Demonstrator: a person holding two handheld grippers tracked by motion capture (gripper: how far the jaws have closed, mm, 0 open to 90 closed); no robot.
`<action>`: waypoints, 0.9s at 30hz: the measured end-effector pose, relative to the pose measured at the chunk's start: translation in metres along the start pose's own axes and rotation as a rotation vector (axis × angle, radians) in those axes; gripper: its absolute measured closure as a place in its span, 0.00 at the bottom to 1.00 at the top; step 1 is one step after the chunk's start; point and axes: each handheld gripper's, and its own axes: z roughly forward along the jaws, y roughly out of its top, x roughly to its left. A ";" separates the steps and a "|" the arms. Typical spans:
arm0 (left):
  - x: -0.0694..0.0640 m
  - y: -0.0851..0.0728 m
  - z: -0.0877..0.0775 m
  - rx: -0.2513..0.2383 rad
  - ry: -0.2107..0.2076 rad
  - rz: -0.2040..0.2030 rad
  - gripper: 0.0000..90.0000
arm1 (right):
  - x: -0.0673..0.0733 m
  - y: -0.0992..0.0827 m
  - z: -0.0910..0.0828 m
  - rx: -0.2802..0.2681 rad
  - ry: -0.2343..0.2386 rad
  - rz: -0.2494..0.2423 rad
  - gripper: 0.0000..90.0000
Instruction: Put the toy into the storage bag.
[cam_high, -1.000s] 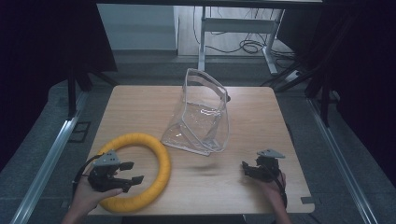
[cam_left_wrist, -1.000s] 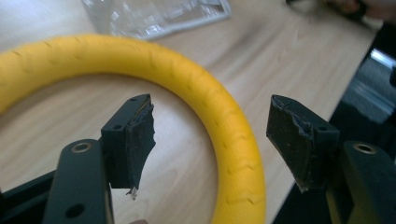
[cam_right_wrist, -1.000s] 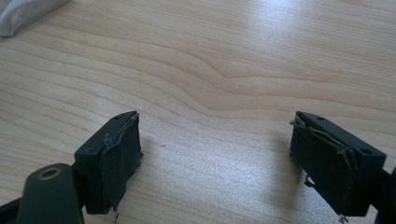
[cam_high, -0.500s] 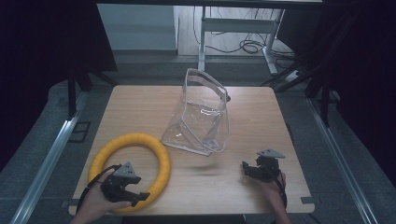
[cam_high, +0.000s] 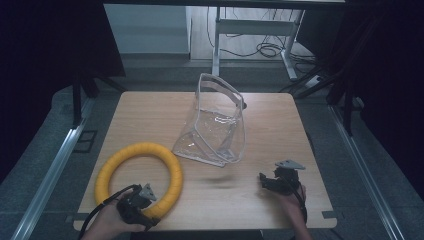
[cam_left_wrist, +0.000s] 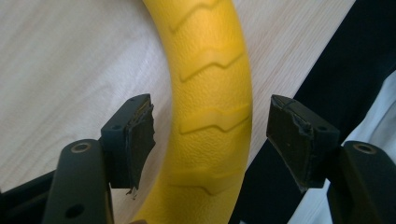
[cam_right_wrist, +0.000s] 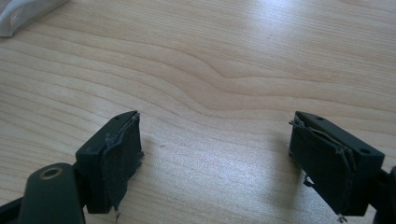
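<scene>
We log one yellow ring (cam_high: 139, 172) flat at the table's (cam_high: 150, 110) near-left corner. Our left gripper (cam_left_wrist: 210, 135) straddles its near arc, jaws just closing, pads clear. Our right gripper (cam_right_wrist: 215, 158) rests open on bare wood.

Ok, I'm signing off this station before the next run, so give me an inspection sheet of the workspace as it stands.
Surface: wooden table, bare grain, no spills seen.
Job's things: yellow ring flat near the front left corner; clear bag standing at the centre, mouth open.
Clutter: nothing seen.
Grippers: left gripper straddles the ring's near rim, jaws just closing, pads not touching; right gripper open over bare wood.
Cables: black cable trails from the left gripper; loose cables on the floor beyond.
Surroundings: white desk frame behind, dark sides.
</scene>
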 end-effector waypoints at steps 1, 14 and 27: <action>-0.001 0.002 0.004 0.027 0.004 0.003 0.37 | 0.000 0.000 0.000 -0.001 0.000 0.000 0.19; -0.005 0.015 0.013 0.111 0.059 -0.025 0.53 | 0.000 0.000 0.000 -0.004 -0.001 0.003 0.20; 0.000 0.007 -0.001 -0.016 0.015 -0.058 0.54 | 0.000 0.000 0.000 -0.002 -0.004 0.004 0.21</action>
